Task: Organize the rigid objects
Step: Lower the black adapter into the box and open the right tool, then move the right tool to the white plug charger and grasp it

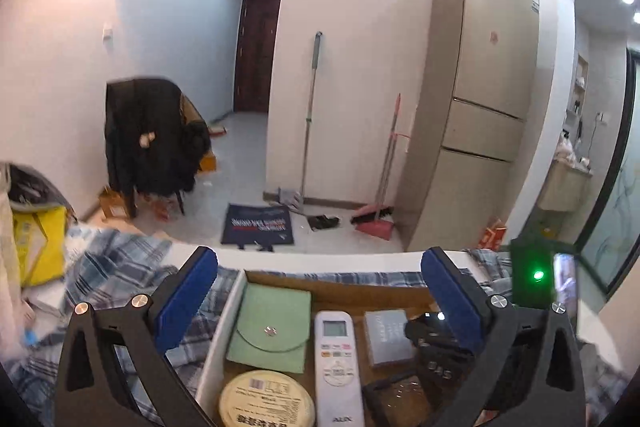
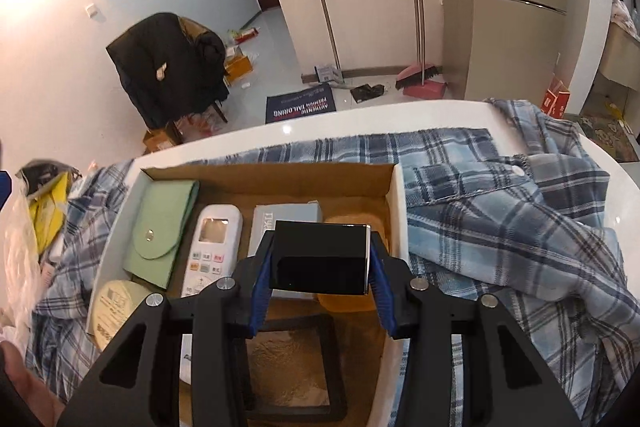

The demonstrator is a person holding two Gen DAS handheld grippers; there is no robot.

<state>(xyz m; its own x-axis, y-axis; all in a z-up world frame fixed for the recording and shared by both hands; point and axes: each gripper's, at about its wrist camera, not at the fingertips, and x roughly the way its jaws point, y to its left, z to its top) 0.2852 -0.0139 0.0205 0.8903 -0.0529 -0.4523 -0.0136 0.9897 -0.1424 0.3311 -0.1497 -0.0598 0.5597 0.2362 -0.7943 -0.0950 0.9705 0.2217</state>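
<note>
black box (image 2: 320, 259) is pinched in the right gripper (image 2: 320, 279) jaws, hovering over the cardboard tray (image 2: 394, 195) near the grey box (image 2: 286, 219). left gripper (image 1: 320, 283) jaws spread, empty. best bet: lower it flat into the bare corner, release gently.

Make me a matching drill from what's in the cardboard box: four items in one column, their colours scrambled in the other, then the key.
Items:
1. pouch
2. remote control
3. block held in the right gripper
4. round tin

Colours:
A. white
B. cream
C. light green
D. glossy black

Pairs: 1-C, 2-A, 3-D, 4-B
</note>
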